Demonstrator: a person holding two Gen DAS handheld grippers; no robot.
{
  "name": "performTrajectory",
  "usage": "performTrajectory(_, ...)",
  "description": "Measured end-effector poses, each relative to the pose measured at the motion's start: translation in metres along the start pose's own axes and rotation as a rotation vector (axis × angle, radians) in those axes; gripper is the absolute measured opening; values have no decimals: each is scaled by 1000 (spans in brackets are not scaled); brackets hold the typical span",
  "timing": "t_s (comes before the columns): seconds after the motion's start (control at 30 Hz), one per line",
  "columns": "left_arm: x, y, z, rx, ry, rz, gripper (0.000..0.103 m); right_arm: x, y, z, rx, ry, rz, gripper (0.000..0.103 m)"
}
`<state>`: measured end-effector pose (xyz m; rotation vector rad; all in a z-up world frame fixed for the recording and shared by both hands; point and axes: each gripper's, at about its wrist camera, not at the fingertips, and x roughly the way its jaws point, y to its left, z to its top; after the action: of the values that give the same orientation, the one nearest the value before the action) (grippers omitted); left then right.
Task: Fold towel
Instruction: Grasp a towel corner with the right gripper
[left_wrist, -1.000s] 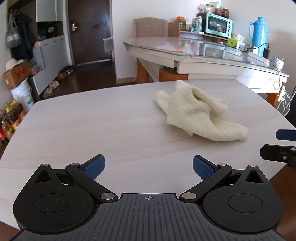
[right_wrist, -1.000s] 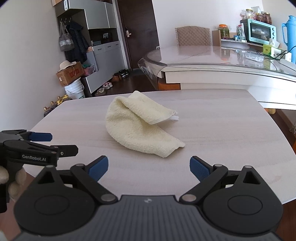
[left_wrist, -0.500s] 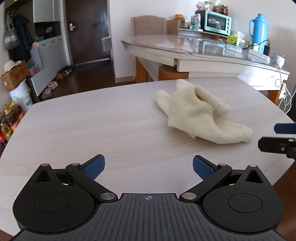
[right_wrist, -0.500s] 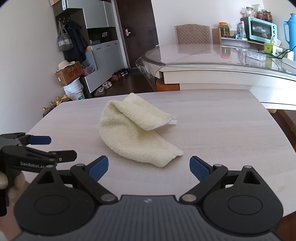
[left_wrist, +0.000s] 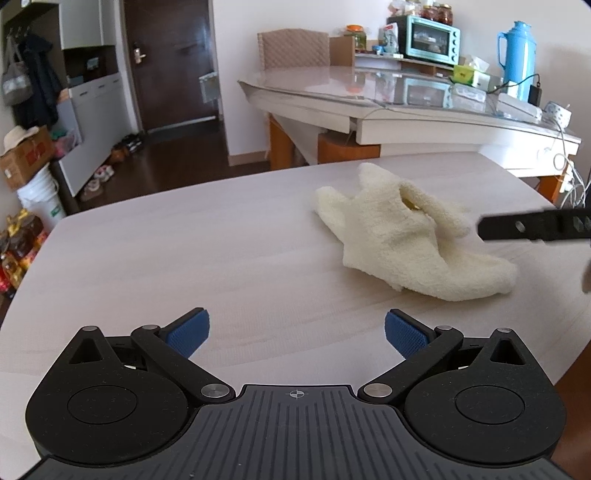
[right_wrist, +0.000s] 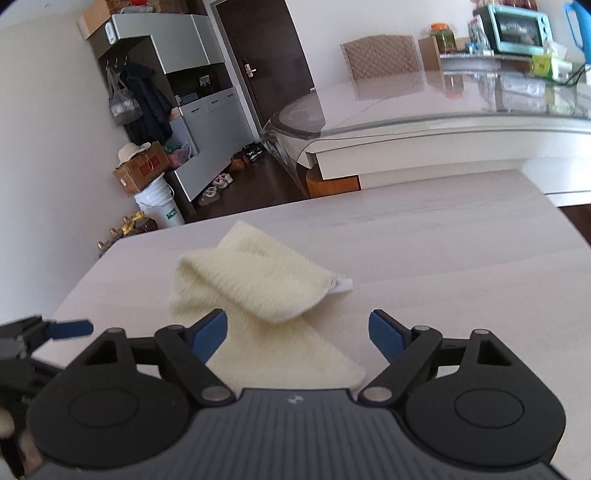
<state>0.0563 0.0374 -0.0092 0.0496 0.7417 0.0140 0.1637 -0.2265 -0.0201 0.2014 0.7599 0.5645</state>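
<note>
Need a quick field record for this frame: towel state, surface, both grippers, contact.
towel: cream terry towel, crumpled, one flap folded over itself, white tag at its right corner
surface: pale wood-grain table
left gripper: open, empty, over bare table, short of the towel
right gripper: open, empty, low over the towel's near edge
contact: none visible; cannot tell whether the right fingers touch the cloth
fold: not yet started

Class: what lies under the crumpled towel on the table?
The towel rests directly on the pale table. One flap is folded over its lower layer. Whether anything is hidden beneath or inside the folds cannot be seen.
</note>
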Motion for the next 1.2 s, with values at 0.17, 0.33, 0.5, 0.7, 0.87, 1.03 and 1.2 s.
performTrajectory(0.17, 6, 2, 4, 5, 5, 0, 103, 21, -13, 9, 49, 33, 42, 75)
performTrajectory(0.33, 11, 3, 5, 9, 11, -6, 103, 33, -19, 14, 69, 64, 75, 57)
performTrajectory(0.5, 14, 5, 6, 17, 12, -9, 103, 35, -19, 16, 68, 76, 97, 19)
performTrajectory(0.7, 11, 11, 3, 21, 9, -9, 103, 16, -4, 22, 28, -3, 84, 6)
performTrajectory(0.87, 0, 23, 0, 62, 0, -11, 103, -9, 38, 36, -104, -77, 180, 6)
performTrajectory(1.03, -19, 51, -8, 111, -3, 21, 103, -20, 109, 23, -337, -31, 338, 6)
performTrajectory(1.2, -34, 83, -10, 92, 4, 50, 103, -12, 156, -24, -520, 100, 400, 6)
